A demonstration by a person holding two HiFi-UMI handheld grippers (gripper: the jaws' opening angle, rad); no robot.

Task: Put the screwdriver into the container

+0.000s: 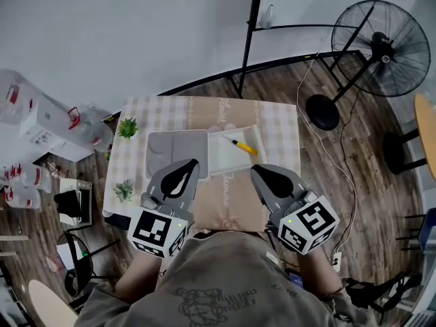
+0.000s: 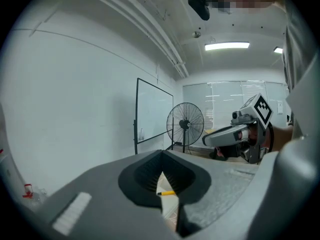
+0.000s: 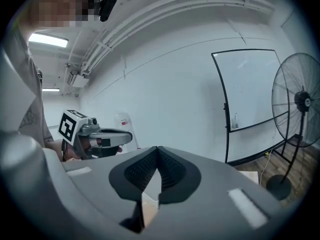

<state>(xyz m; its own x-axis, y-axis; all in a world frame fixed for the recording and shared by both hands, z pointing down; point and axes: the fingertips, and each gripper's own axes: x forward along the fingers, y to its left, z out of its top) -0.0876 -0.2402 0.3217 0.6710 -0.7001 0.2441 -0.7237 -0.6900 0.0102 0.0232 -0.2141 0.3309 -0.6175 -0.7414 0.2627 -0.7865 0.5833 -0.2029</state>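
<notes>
A yellow screwdriver (image 1: 242, 146) lies inside the white container (image 1: 221, 161) in the middle of the checked table (image 1: 272, 125). Just left of the container sits a grey tray (image 1: 177, 150). My left gripper (image 1: 191, 163) hovers over the near edge of the grey tray, shut and holding nothing. Over the container's near right corner, my right gripper (image 1: 256, 172) is likewise shut and bare. In the left gripper view the screwdriver (image 2: 166, 192) shows through the notch behind the shut tips (image 2: 161, 156). The right gripper view has its tips (image 3: 158, 151) pressed together.
Two small green plants (image 1: 127, 127) (image 1: 124, 190) stand on the table's left side. A standing fan (image 1: 381, 43) and a whiteboard stand (image 1: 248, 33) are beyond the table at the right. Boxes and bottles (image 1: 48, 125) clutter the floor at the left.
</notes>
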